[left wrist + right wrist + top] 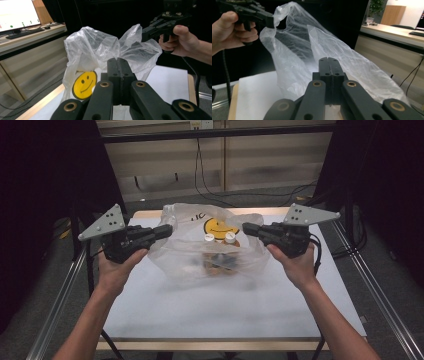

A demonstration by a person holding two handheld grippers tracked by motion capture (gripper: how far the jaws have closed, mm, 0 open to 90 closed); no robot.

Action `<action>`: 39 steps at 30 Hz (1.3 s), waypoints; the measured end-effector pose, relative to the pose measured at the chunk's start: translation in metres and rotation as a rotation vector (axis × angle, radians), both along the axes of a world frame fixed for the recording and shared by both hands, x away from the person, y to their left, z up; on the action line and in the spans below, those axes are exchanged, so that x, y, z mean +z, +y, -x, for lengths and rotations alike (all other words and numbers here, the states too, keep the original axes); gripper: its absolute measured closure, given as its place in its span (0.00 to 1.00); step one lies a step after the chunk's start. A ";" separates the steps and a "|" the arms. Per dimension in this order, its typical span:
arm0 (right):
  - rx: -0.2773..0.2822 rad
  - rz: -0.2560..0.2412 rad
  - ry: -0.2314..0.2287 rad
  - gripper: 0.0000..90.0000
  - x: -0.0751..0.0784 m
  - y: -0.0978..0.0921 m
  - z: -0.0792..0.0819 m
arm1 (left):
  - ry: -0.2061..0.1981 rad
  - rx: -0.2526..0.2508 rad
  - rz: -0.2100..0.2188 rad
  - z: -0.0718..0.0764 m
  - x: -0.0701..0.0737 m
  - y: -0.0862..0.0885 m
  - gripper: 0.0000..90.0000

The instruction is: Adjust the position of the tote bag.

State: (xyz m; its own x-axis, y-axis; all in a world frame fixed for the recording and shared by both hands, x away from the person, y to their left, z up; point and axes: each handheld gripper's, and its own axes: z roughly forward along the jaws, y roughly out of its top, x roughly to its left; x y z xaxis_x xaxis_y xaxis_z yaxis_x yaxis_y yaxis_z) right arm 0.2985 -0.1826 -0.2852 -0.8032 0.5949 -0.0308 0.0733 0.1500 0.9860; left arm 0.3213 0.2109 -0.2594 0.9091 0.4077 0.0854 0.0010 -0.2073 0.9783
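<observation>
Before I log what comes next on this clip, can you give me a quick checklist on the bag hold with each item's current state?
1. Left gripper shut on the plastic bag: ok, jaws closed with film pinched at the bag's left edge.
2. Right gripper shut on the bag: ok, jaws closed at its right edge.
3. Both sides held up evenly: ok, the grippers sit at about the same height.
4. Contents inside: ok, two white caps and dark items show through the film.
5. Bag bottom resting on the table: cannot tell.
6. Film tearing at the pinch points: cannot tell.
</observation>
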 end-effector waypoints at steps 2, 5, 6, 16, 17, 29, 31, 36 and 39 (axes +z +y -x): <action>-0.015 -0.009 -0.005 1.00 0.006 -0.004 -0.004 | -0.005 0.008 0.000 -0.004 0.005 0.000 1.00; -0.031 -0.026 -0.021 1.00 0.017 -0.007 -0.009 | -0.006 0.024 0.010 -0.011 0.014 -0.001 1.00; -0.033 -0.030 -0.027 1.00 0.020 -0.008 -0.011 | 0.003 0.023 0.019 -0.013 0.016 -0.001 1.00; -0.086 -0.083 -0.059 1.00 0.058 -0.014 -0.034 | 0.005 0.091 0.074 -0.038 0.039 0.009 1.00; -0.086 -0.083 -0.059 1.00 0.058 -0.014 -0.034 | 0.008 0.097 0.078 -0.041 0.040 0.010 1.00; -0.207 -0.133 -0.059 1.00 0.083 -0.032 -0.065 | 0.059 0.187 0.117 -0.073 0.047 0.029 1.00; -0.222 -0.143 -0.061 1.00 0.086 -0.036 -0.069 | 0.065 0.200 0.128 -0.079 0.049 0.033 1.00; -0.254 -0.151 -0.059 1.00 0.089 -0.045 -0.076 | 0.072 0.231 0.127 -0.089 0.054 0.039 1.00; -0.272 -0.157 -0.061 1.00 0.089 -0.050 -0.077 | 0.071 0.246 0.133 -0.092 0.057 0.042 1.00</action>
State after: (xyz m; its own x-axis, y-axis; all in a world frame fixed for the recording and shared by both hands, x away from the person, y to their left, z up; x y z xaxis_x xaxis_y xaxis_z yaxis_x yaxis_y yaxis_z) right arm 0.3758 -0.2324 -0.1959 -0.6134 0.7890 0.0347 0.0296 -0.0210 0.9993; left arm 0.4132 0.2532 -0.2024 0.7834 0.6200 -0.0440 0.1049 -0.0622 0.9925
